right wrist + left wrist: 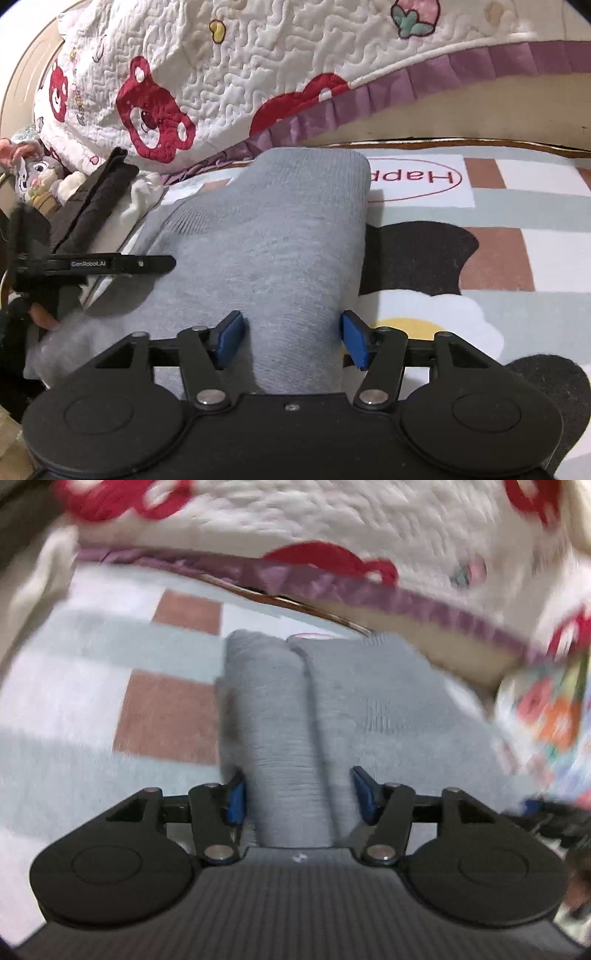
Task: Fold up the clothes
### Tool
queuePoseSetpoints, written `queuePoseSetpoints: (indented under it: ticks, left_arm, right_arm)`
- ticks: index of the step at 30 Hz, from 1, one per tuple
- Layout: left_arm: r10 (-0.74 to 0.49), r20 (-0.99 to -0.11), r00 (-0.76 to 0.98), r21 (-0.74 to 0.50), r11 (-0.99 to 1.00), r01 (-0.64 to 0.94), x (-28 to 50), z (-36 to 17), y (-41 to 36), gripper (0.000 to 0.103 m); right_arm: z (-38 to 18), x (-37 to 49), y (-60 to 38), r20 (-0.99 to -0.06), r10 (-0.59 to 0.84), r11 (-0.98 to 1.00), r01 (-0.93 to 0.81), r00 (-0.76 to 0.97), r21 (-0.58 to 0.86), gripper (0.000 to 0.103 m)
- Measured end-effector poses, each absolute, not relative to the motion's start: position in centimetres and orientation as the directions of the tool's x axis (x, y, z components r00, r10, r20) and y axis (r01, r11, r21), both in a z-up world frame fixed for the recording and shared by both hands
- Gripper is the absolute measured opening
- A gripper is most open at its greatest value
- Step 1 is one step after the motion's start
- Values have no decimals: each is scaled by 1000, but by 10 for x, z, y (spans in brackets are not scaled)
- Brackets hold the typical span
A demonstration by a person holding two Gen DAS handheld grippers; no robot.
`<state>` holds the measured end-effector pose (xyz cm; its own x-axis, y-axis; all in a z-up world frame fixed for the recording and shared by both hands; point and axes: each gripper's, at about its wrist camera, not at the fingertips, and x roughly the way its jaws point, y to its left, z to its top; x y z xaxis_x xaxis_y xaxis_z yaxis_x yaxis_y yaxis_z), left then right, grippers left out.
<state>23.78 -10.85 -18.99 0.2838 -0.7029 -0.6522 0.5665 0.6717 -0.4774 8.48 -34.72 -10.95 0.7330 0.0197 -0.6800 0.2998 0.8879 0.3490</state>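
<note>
A grey knit garment [280, 240] lies folded lengthwise on a patterned rug [517, 206]; in the left wrist view [295, 709] it shows a long fold line down its middle. My left gripper [297, 794] is open, its blue pads either side of the garment's near end. My right gripper [291, 338] is open, its pads astride the garment's near edge. The left gripper's finger [110, 264] shows at the left of the right wrist view, above the cloth. The left wrist view is motion-blurred.
A white quilt [258, 66] with red bears and a purple frill hangs over the bed edge behind the rug. A dark folded garment [96, 206], white cloth and stuffed toys [33, 173] lie at the left. Colourful fabric [546, 716] sits to the right.
</note>
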Motion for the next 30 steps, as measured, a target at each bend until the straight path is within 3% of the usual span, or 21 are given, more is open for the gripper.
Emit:
queuePoseSetpoints:
  ticks: [1, 3, 5, 9, 14, 16, 18, 20, 23, 28, 30]
  left_arm:
    - [-696, -657, 290, -465, 676, 571, 236, -185, -106, 57]
    - [-645, -696, 316, -375, 702, 605, 228, -174, -107, 69]
    - [-621, -729, 289, -367, 710, 600, 223, -173, -100, 75]
    - [-676, -726, 126, -551, 681, 481, 222, -195, -72, 81]
    - [-748, -655, 111, -638, 626, 448, 226, -206, -71, 88]
    - [-746, -653, 128, -612, 619, 492, 223, -207, -83, 81]
    - [-727, -665, 169, -565, 638, 523, 219, -207, -92, 50]
    - [-704, -678, 209, -523, 663, 536, 213, -202, -97, 44]
    - [-687, -687, 235, -476, 670, 570, 205, -193, -103, 41]
    - [-729, -662, 175, -593, 652, 473, 223, -204, -93, 48]
    - [-732, -659, 175, -595, 649, 473, 224, -208, -97, 46]
  right_arm:
    - [-110, 87, -345, -685, 15, 892, 299, 729, 338, 65]
    - [-110, 90, -342, -689, 12, 898, 296, 724, 327, 68]
    - [-109, 90, -342, -690, 14, 897, 296, 723, 328, 68]
    - [-111, 85, -347, -688, 39, 886, 294, 725, 360, 68]
    - [-117, 81, -360, -671, 114, 843, 286, 733, 456, 68]
    - [-122, 82, -369, -660, 150, 808, 294, 736, 511, 68]
    - [-127, 84, -377, -651, 177, 778, 300, 738, 552, 68]
    - [-129, 90, -379, -650, 186, 772, 300, 737, 561, 68]
    - [-132, 98, -383, -651, 208, 769, 289, 730, 570, 71]
    - [-143, 111, -398, -635, 283, 728, 270, 719, 630, 76]
    - [-147, 117, -404, -627, 313, 710, 263, 713, 654, 76]
